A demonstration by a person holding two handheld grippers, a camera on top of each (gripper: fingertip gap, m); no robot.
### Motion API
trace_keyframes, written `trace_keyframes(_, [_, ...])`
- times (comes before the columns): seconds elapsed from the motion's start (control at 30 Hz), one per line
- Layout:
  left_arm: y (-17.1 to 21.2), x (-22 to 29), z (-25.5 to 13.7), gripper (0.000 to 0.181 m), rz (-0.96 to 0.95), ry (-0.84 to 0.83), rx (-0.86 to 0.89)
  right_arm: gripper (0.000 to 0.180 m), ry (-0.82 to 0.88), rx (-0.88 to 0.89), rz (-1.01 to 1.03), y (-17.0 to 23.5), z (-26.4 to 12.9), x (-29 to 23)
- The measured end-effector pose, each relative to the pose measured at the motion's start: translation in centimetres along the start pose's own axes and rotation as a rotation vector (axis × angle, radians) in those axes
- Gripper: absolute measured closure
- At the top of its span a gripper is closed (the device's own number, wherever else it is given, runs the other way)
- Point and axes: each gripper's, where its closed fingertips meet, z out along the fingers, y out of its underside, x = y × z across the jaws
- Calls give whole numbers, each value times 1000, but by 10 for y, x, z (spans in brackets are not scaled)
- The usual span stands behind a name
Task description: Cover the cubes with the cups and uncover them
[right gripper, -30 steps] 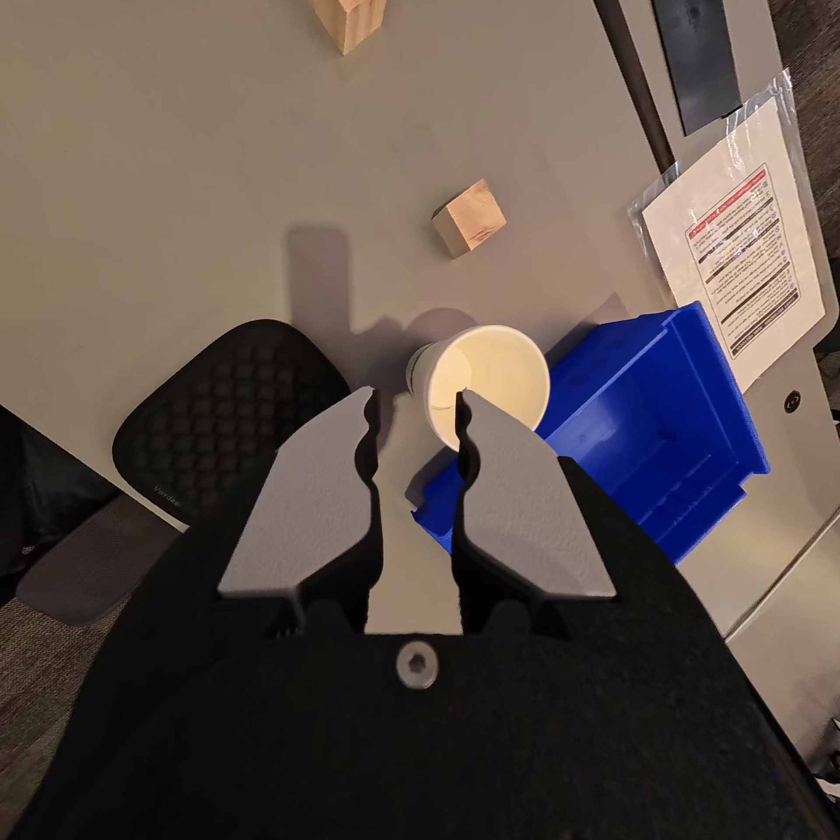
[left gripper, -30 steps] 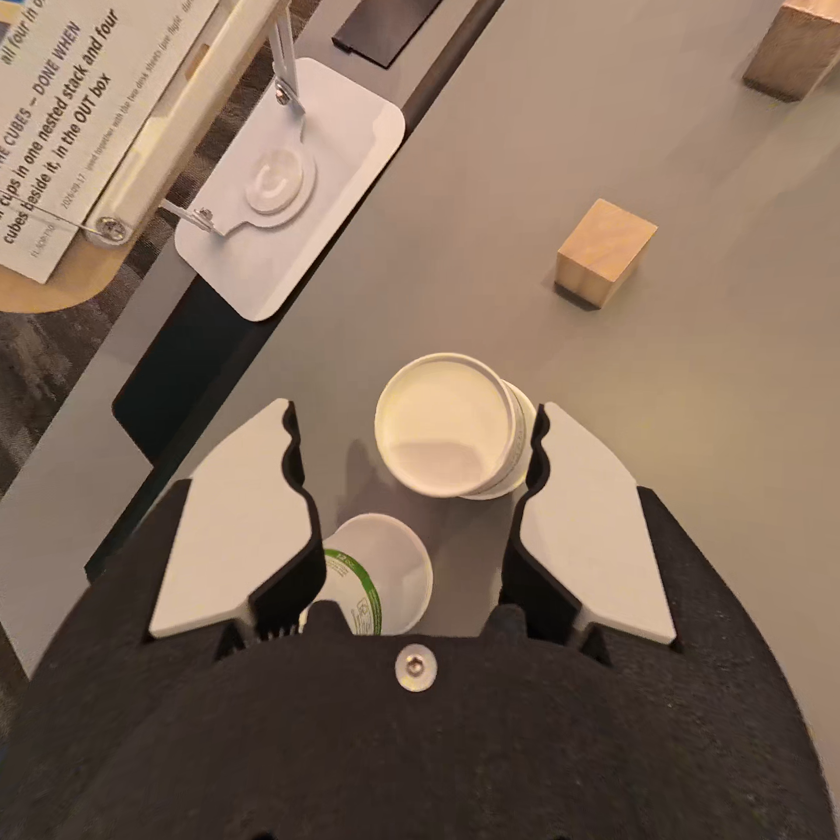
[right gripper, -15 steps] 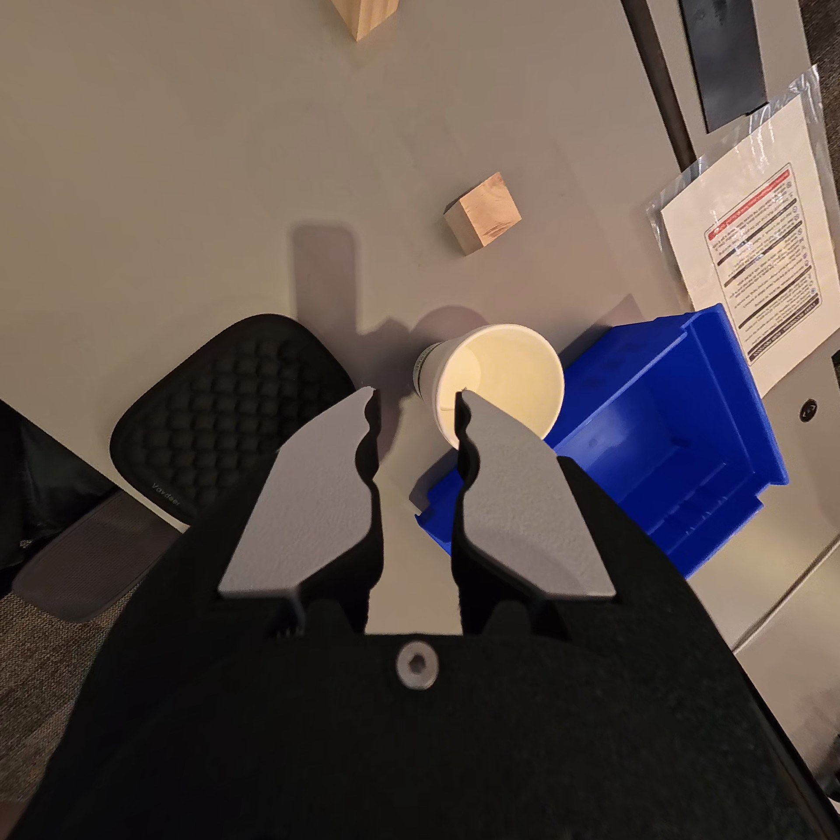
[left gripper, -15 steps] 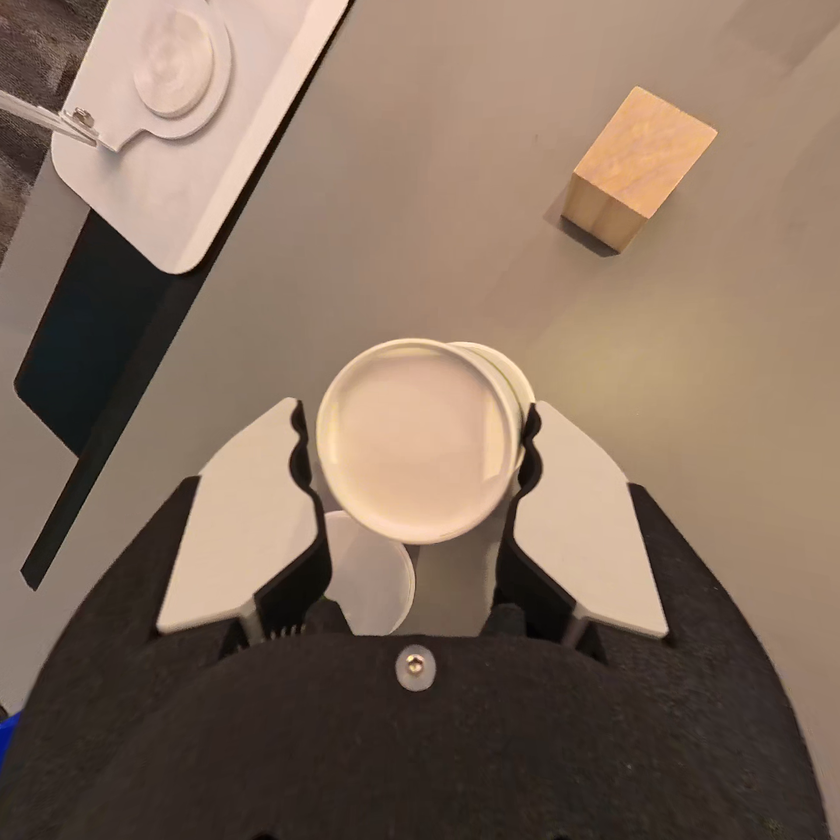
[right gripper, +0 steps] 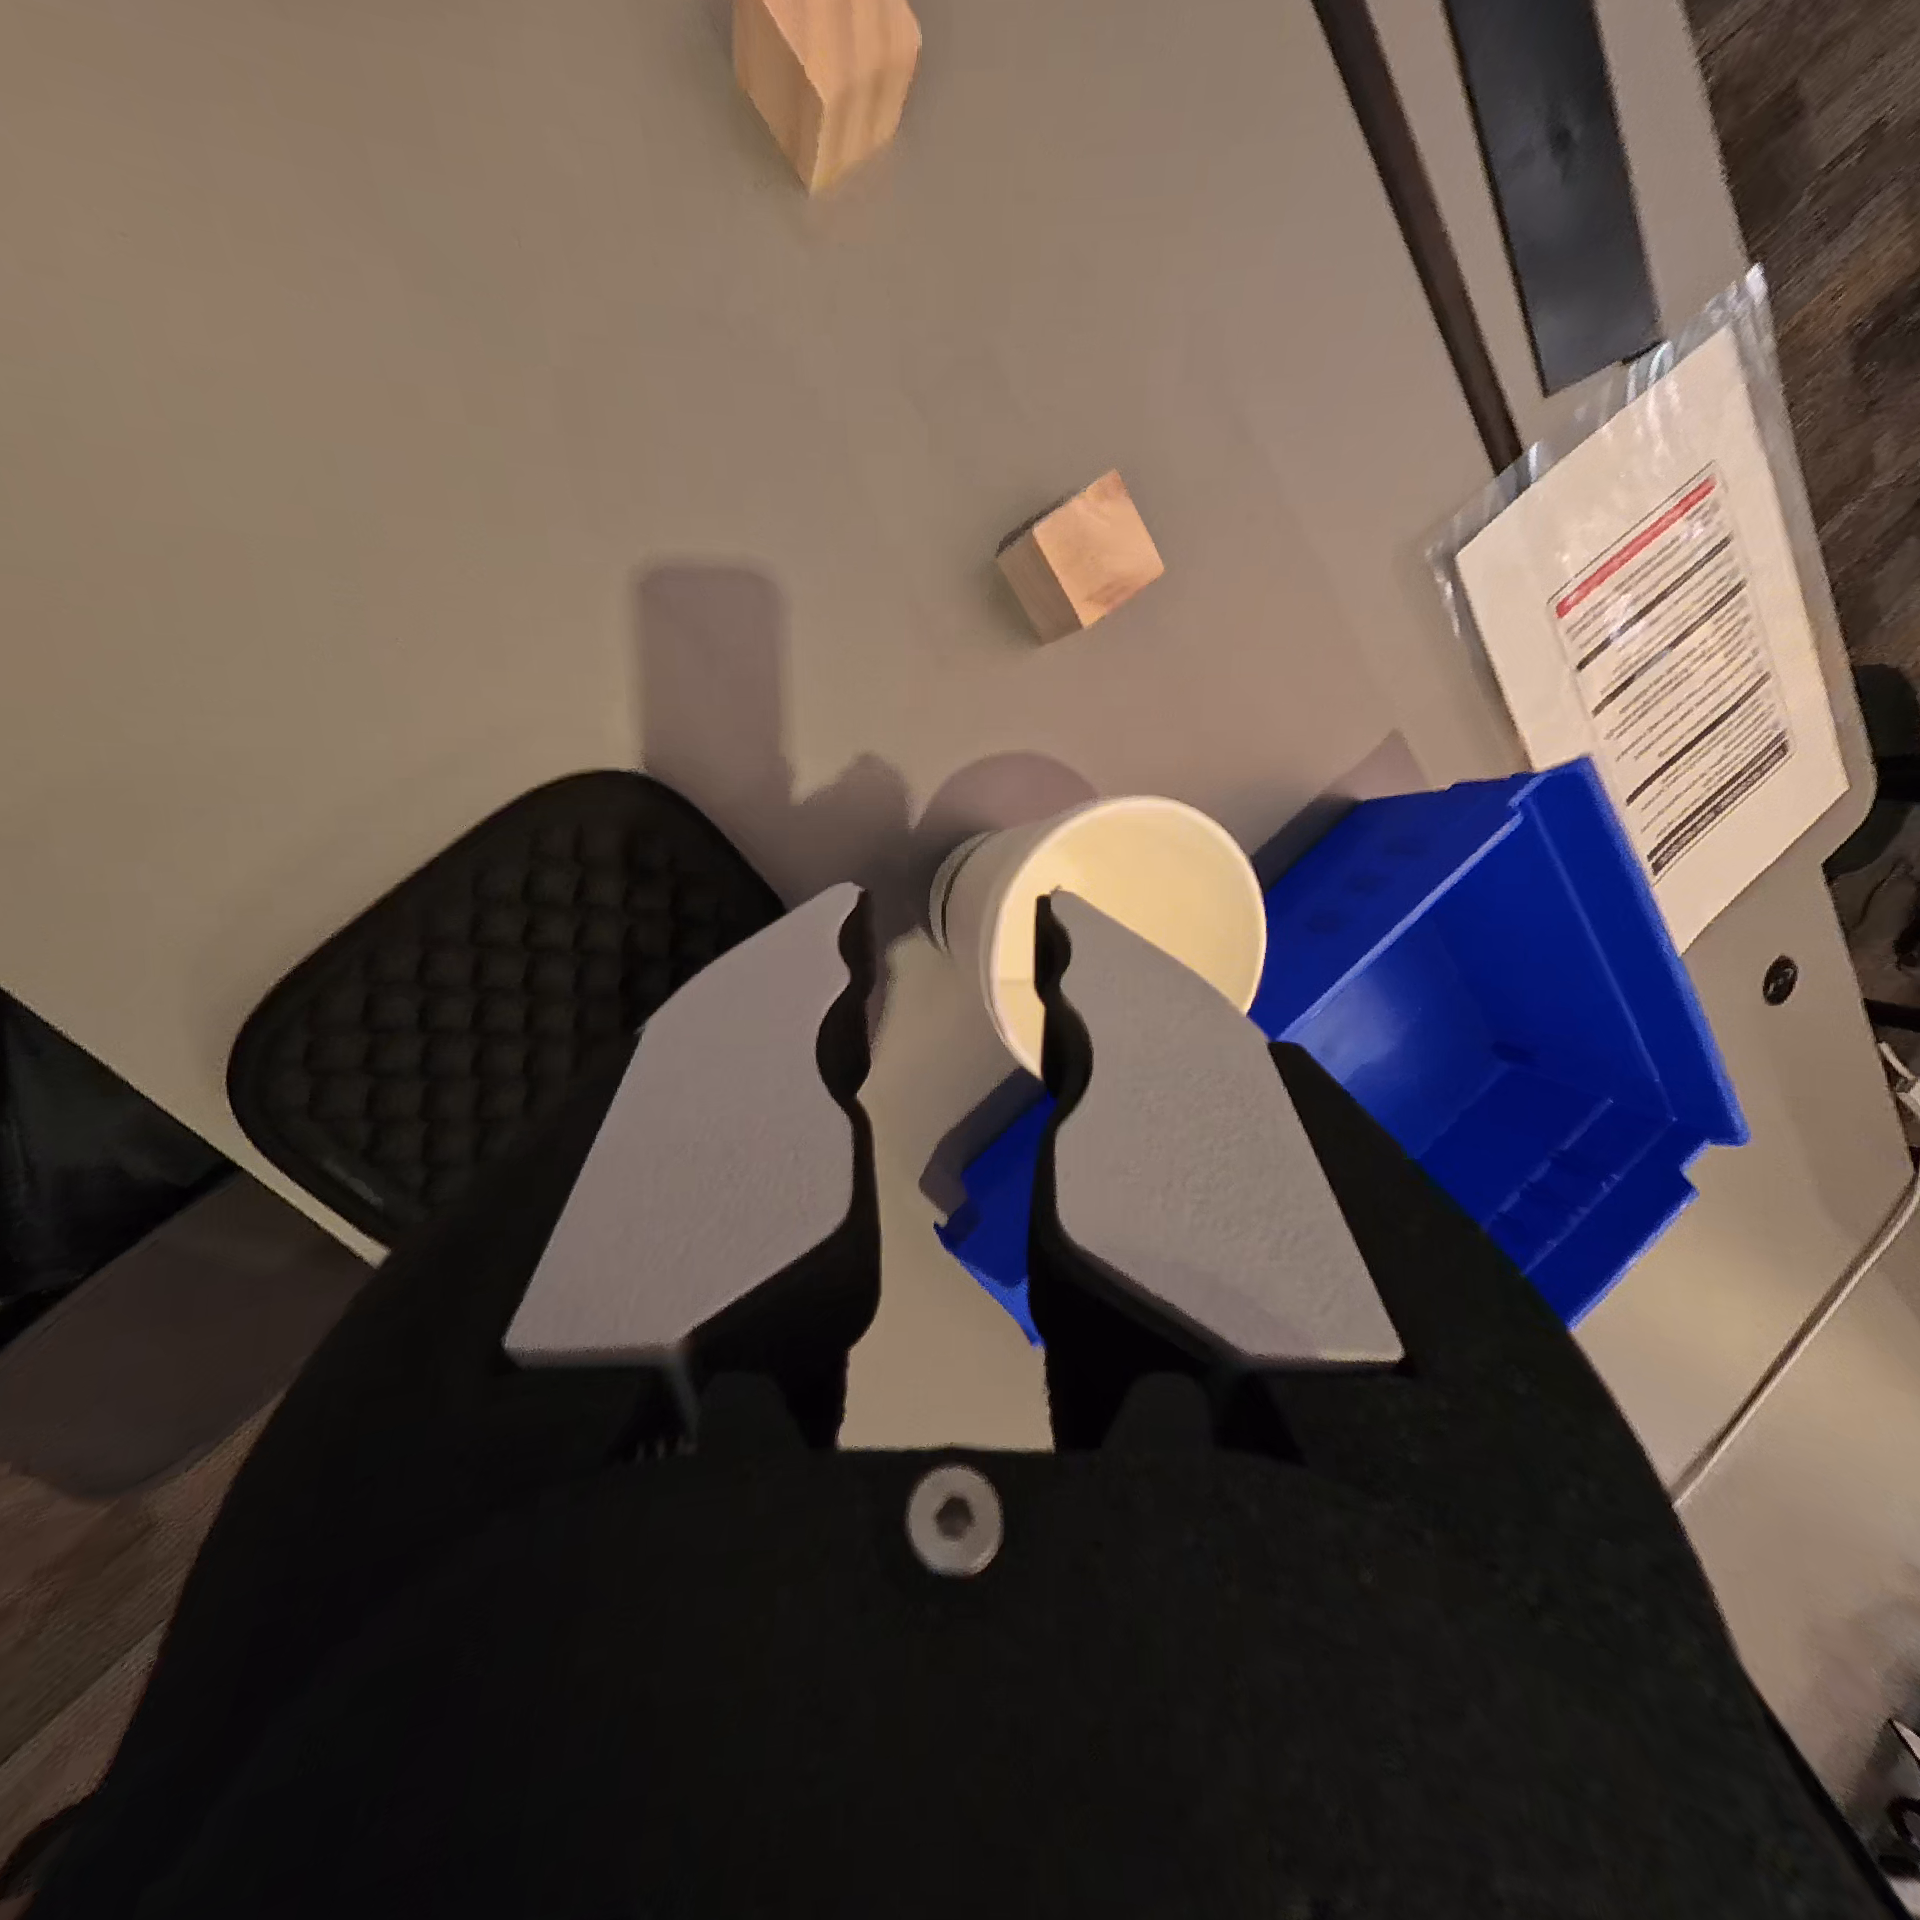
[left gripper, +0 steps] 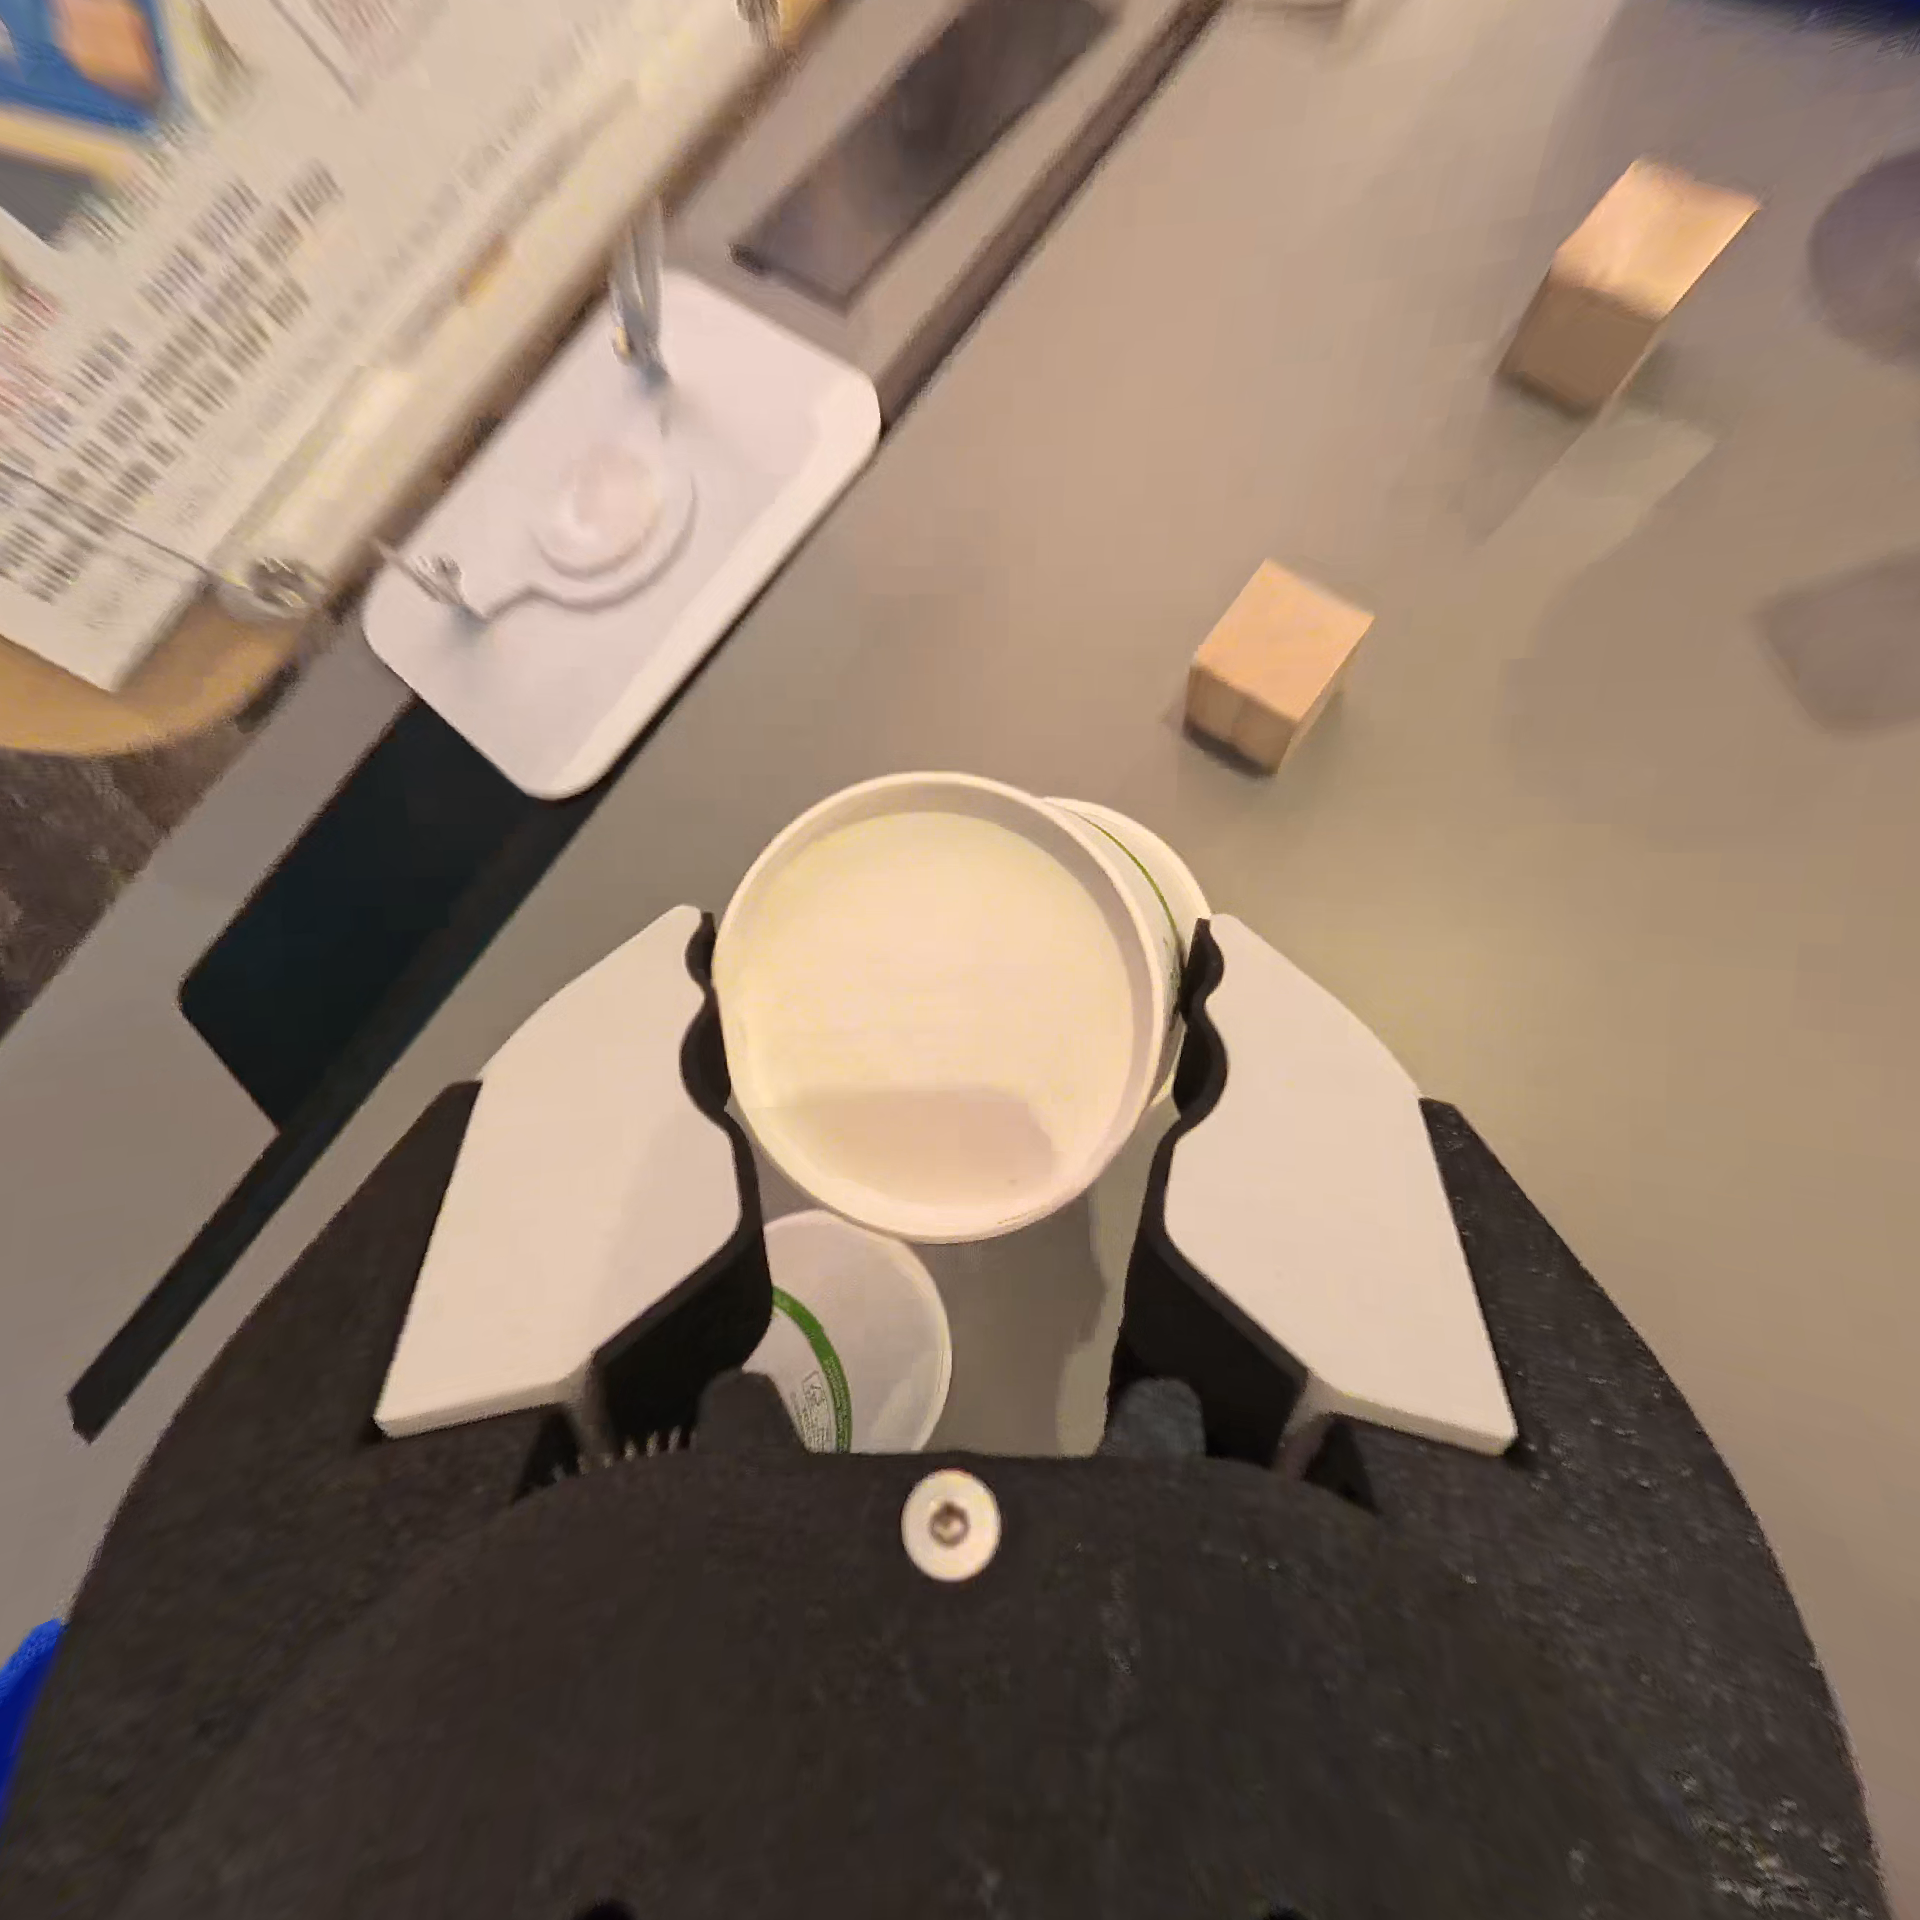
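While the left gripper (left gripper: 951, 997) holds a white paper cup (left gripper: 935, 1003) across its rim, fingers closed on either side of the wall, a second cup (left gripper: 868, 1340) shows below it, nearer the gripper's body; whether that one stands on the table (left gripper: 1351, 935) cannot be told. Beyond the held cup lies a small wooden cube (left gripper: 1273, 660), with a taller wooden block (left gripper: 1621, 296) farther off still; both sit uncovered. To the cup's far left stands a white stand base (left gripper: 623, 520).

In the right wrist view, the right gripper (right gripper: 951, 925) carries nothing, its fingers set narrowly apart. Just past its right fingertip another cup (right gripper: 1127, 914) rests tilted against a blue bin (right gripper: 1507, 1039), mouth toward the camera. Beyond that cup is a cube (right gripper: 1081, 561), and well past it a second wooden piece (right gripper: 831, 83).

Paper cups like these are probably very light and thin-walled, so a hard squeeze would likely oval the mouth or crease the side. Holding near the rolled rim, where the wall seems stiffest, looks the safest choice. The cubes look solid and rigid, unlikely to shift unless the descending rim clips an edge.
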Motion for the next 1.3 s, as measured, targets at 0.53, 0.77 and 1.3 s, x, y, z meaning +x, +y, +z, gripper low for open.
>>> trace_keyframes(0.53, [-109, 103, -120, 97, 98, 346, 633, 140, -449, 904, 156, -169, -5, -122])
trace_keyframes(0.77, [-117, 119, -133, 97, 151, 393, 704, 140, -548, 1042, 193, -176, -27, -120])
trace_keyframes(1.3, [-108, 156, -143, 99, 409, 419, 767, 177, -674, 1295, 15, -159, -86, -130])
